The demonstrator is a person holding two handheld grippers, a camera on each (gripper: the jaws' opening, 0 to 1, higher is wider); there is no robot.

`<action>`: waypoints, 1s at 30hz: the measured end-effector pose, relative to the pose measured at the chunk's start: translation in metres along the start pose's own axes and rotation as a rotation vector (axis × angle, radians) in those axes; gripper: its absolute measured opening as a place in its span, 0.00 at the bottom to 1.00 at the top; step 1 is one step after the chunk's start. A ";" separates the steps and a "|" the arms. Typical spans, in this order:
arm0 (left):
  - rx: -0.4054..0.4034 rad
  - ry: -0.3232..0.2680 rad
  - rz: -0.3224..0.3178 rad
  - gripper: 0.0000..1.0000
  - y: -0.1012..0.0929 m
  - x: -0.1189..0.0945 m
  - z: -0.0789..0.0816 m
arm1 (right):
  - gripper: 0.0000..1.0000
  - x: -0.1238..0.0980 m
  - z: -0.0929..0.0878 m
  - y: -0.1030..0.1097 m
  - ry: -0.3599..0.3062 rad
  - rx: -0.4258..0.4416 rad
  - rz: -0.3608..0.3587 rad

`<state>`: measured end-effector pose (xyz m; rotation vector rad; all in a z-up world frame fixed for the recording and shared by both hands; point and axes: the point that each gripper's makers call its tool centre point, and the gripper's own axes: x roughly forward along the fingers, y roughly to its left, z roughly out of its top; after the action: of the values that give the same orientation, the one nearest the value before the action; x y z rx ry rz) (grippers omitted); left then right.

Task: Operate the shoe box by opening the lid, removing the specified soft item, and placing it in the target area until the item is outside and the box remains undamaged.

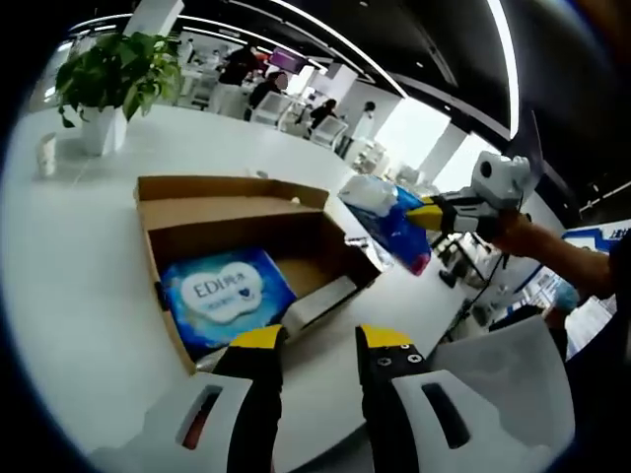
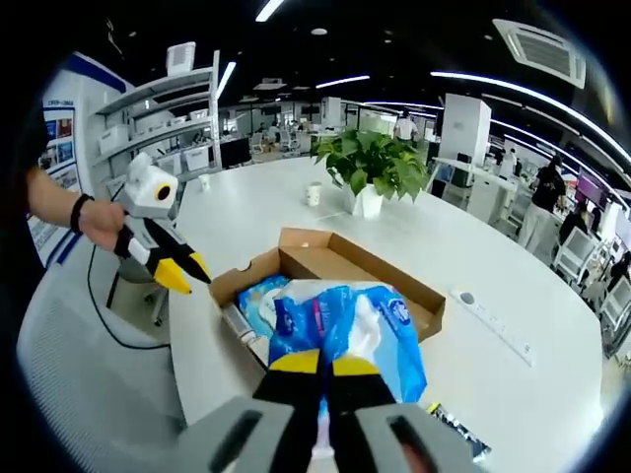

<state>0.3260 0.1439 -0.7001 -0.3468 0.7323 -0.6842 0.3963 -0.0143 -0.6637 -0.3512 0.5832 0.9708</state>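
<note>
1. Left gripper view: white table (image 1: 89, 276) carries the shoe box (image 1: 237, 212), lid already folded open; a blue pack (image 1: 225, 296) lies inside.
2. Right gripper (image 1: 434, 215) is clamped on a blue soft pack (image 1: 394, 222), held above the table just beyond the box rim; extraction looks done, placing is left.
3. Left gripper (image 1: 320, 340) has its jaws apart and empty.
4. Right gripper view adds the plant (image 2: 373, 168), cup (image 2: 314, 194) and power strip (image 2: 493, 320).
</note>
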 end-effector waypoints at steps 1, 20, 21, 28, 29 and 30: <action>0.002 0.001 -0.002 0.28 -0.001 0.001 0.000 | 0.00 -0.002 -0.003 -0.001 0.004 0.001 -0.003; 0.032 0.054 -0.032 0.29 -0.026 0.024 -0.007 | 0.00 -0.047 -0.077 -0.023 0.085 0.065 -0.058; 0.035 0.057 -0.034 0.29 -0.027 0.026 -0.007 | 0.00 -0.049 -0.082 -0.024 0.090 0.070 -0.059; 0.047 0.063 -0.045 0.29 -0.038 0.036 -0.003 | 0.00 -0.061 -0.117 -0.038 0.122 0.094 -0.070; 0.047 0.061 -0.046 0.29 -0.039 0.037 -0.001 | 0.00 -0.064 -0.124 -0.042 0.128 0.099 -0.075; 0.048 0.061 -0.047 0.29 -0.040 0.038 -0.001 | 0.00 -0.066 -0.127 -0.044 0.131 0.104 -0.079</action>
<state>0.3281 0.0887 -0.6985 -0.3012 0.7669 -0.7580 0.3667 -0.1484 -0.7239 -0.3442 0.7309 0.8422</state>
